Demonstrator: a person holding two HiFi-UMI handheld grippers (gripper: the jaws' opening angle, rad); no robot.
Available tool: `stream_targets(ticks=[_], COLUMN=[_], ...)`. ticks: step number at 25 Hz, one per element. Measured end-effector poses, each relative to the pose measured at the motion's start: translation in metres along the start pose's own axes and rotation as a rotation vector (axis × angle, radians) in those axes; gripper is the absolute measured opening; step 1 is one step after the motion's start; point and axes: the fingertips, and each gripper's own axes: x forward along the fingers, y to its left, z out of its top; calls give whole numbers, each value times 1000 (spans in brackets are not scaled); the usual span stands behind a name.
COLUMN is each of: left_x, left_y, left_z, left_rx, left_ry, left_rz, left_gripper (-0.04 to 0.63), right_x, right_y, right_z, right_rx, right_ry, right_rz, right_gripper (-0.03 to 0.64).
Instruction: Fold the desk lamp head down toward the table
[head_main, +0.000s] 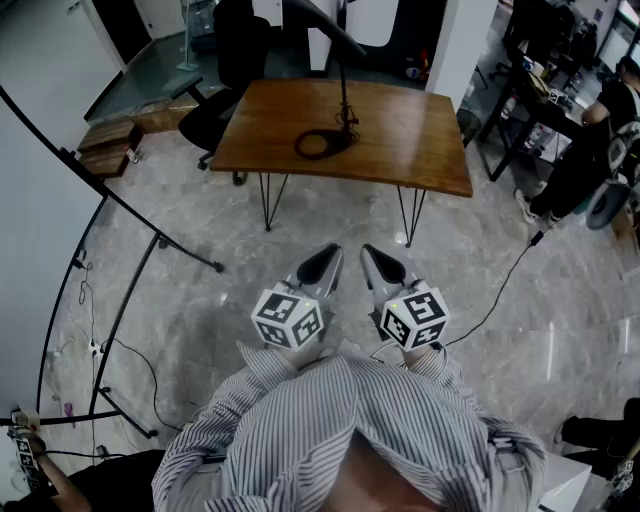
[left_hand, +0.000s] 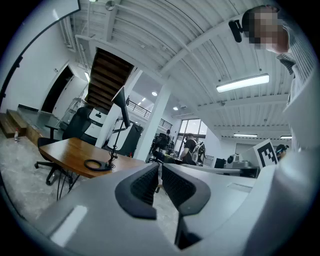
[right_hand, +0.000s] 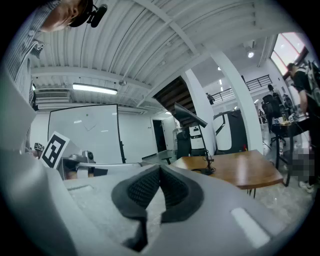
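Two grippers sit side by side, both empty. The left gripper (head_main: 332, 252) has its jaws a narrow slit apart, and the right gripper (head_main: 370, 252) has its jaws pressed together. At twelve o'clock, well apart from them, one wooden table (head_main: 420, 140) bears one black desk lamp (head_main: 344, 95), with its ring base flat, its stem upright and its head raised. One black office chair (head_main: 235, 60) sits at eleven o'clock.

The top edge cuts off the desk lamp head (head_main: 325, 28).
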Motion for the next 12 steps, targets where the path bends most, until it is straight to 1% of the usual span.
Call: stream_targets(ticks=[4,6,10,12], left_x=[19,25,34,35], left_y=[-8,-11,-13,-11], left_z=[-4,-8,-10,-9], left_rx=[-16,-20,7,4], left_ry=[-1,2,15,12], left_rz=[-8,-13,-11,1], left_gripper=[26,14,10,5], right_x=[-1,-1,3,3], right_y=[-18,-24,-31,-32], right_z=[1,-2,-6,-5], right_rx=[5,17,6,-4], right_ry=[-3,-2,10,16], right_rz=[9,10,22,29], right_gripper=[2,2,2,2])
